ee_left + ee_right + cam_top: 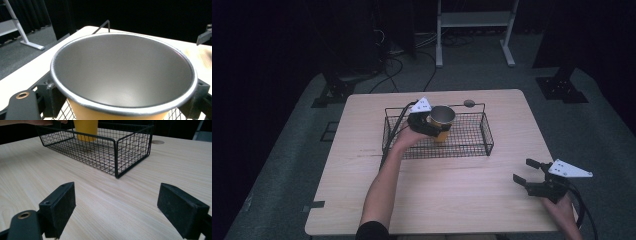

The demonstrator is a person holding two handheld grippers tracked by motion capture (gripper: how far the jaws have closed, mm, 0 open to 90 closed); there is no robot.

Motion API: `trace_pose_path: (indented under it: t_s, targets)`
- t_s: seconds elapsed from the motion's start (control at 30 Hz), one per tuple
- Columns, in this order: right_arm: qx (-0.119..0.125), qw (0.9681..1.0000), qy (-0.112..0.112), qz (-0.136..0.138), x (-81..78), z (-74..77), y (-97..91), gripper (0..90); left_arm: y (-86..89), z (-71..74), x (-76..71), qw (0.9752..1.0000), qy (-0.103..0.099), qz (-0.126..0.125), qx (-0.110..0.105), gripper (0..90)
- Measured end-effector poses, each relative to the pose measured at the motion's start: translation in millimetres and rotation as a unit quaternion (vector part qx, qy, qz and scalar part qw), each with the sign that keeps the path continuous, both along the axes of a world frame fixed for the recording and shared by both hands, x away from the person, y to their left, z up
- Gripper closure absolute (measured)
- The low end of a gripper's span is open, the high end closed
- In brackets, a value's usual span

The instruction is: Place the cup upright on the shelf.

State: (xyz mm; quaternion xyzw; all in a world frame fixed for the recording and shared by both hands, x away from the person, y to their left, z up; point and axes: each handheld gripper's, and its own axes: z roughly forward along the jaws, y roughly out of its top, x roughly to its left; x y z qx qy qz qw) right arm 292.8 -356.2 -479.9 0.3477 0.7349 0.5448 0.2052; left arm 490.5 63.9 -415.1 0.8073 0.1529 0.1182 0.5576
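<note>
On the wooden surface [437, 190] a black wire basket [472, 145] is set, its far rim partly lost against the dark. Inside it a yellow cup [442, 120] with a metal rim is clamped upright by the left gripper [428, 124]; its base is hidden. Near the front right corner the right gripper [528, 172] is held, jaws wide apart and empty.

Free room and obstacles around the wire basket [472, 145]

The basket's raised walls block a low approach from every side; only its open top gives entry. Inside, the yellow cup [442, 121] and the left gripper [430, 124] closed on it take the left part, while the right part lies bare. In front of the basket, the table [452, 195] is free up to the right gripper [528, 172].
</note>
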Motion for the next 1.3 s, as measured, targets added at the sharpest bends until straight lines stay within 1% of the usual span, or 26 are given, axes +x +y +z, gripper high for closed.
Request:
trace_pose_path:
  t_s: [0.03,0.07,0.13,0.17,0.33,0.37,0.43,0.5,0.53,0.57,0.6,0.63,0.7,0.73,0.8,0.83,0.9,0.97,1.3]
  targets:
    - [0.0,1.0,0.0,0.0,0.0,0.0,0.0,14.0,0.0,0.0,0.0,1.0,0.0,0.0,0.0,13.2]
    - [0.002,1.0,0.0,0.0,0.1,0.0,-0.2,14.0,-1.9,-2.2,-0.4,0.9999,0.003,-0.008,0.012,13.1]
    - [0.001,1.0,0.0,0.0,0.1,0.0,-0.1,14.0,-3.7,-3.6,-0.2,0.9995,0.008,-0.016,0.027,13.1]
    - [0.0,1.0,0.0,0.0,0.1,0.0,-0.1,14.0,-4.2,-4.0,0.0,0.9993,0.01,-0.018,0.031,13.1]
    - [0.002,1.0,0.0,0.0,0.2,0.0,-0.3,14.0,-5.1,-3.5,1.6,0.9989,0.016,-0.025,0.036,13.1]
    - [0.002,1.0,0.0,0.0,0.1,0.0,-0.3,14.0,-5.7,-3.7,2.7,0.9985,0.02,-0.028,0.043,13.1]
    - [0.002,1.0,0.0,0.0,0.1,0.0,-0.3,14.0,-6.4,-4.3,3.6,0.998,0.022,-0.029,0.051,13.0]
    - [0.002,1.0,0.0,0.0,0.1,0.0,-0.3,14.0,-7.4,-5.3,4.2,0.9976,0.025,-0.029,0.057,13.1]
    - [0.002,1.0,0.0,0.001,0.1,0.0,-0.3,14.0,-7.4,-5.3,4.2,0.9976,0.025,-0.029,0.057,13.1]
    - [0.002,1.0,0.0,0.001,0.1,0.0,-0.4,14.0,-8.4,-7.2,4.5,0.9968,0.027,-0.029,0.069,13.1]
    - [0.002,1.0,0.0,0.001,0.1,0.0,-0.4,14.0,-8.4,-7.2,4.5,0.9968,0.027,-0.029,0.069,13.1]
    - [0.003,1.0,0.0,0.001,0.1,0.0,-0.5,14.0,-9.7,-9.8,4.6,0.996,0.03,-0.031,0.079,13.1]
    - [0.003,1.0,0.0,0.001,0.1,0.0,-0.5,14.0,-9.9,-11.1,4.6,0.9955,0.032,-0.033,0.083,13.1]
    - [0.003,1.0,0.0,0.001,0.1,0.0,-0.4,14.0,-9.7,-10.5,4.8,0.9957,0.032,-0.032,0.081,13.1]
    - [0.003,1.0,0.0,0.001,0.1,0.0,-0.4,14.0,-9.9,-10.4,4.7,0.9954,0.03,-0.031,0.085,13.1]
    - [0.003,1.0,0.0,0.001,0.1,0.0,-0.5,14.0,-9.5,-10.4,4.7,0.995,0.029,-0.032,0.091,13.1]
    - [0.003,1.0,0.0,0.001,0.1,0.0,-0.5,14.0,-8.3,-9.9,4.9,0.9948,0.029,-0.03,0.093,13.1]
    - [0.003,1.0,0.0,0.001,0.1,-0.1,-0.4,14.0,-7.3,-10.2,5.1,0.9948,0.031,-0.028,0.093,13.1]
    - [0.003,1.0,0.0,0.001,0.1,0.0,-0.5,14.0,-7.0,-10.3,4.7,0.9947,0.029,-0.029,0.094,12.9]
